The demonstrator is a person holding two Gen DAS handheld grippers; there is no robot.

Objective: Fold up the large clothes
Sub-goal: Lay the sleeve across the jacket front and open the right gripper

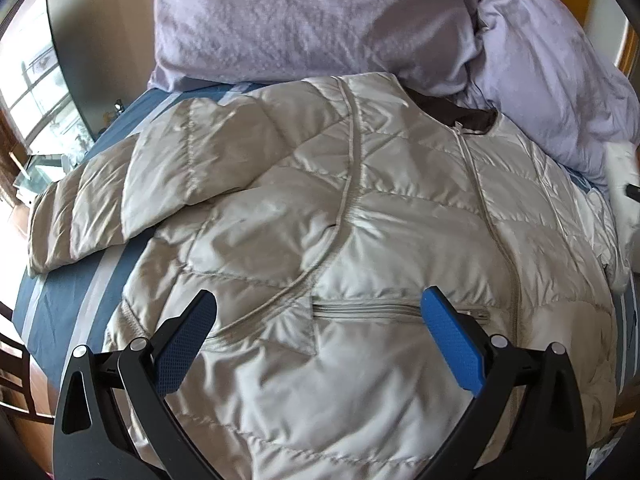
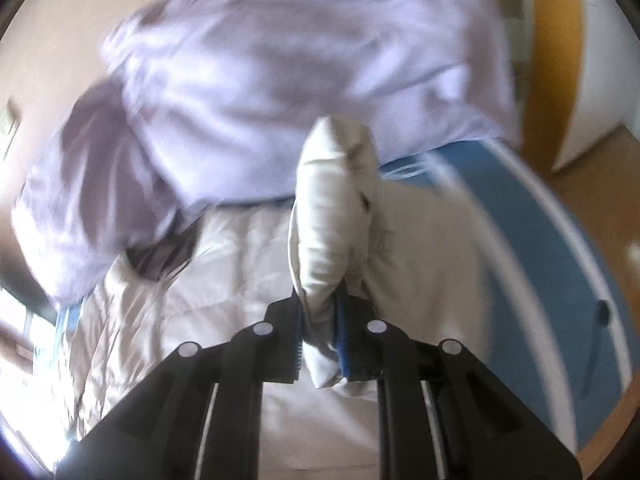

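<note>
A home bedroom: bed (image 1: 60,304), lilac pillow (image 1: 312,20), duvet (image 1: 560,80).

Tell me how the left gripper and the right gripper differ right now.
The left gripper is open with nothing between its fingers, above the jacket; the right gripper is shut on a sleeve of it. The left view is sharp, the right blurred. Both have blue pads on black fingers.

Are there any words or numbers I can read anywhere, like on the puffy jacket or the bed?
None can be read.
The jacket shows only quilting, a front zip and a pocket zip, no label or logo.
The lilac bedding and the blue striped sheet are plain.
The right wrist view is too blurred to show any print on the jacket part held by the right gripper.
</note>
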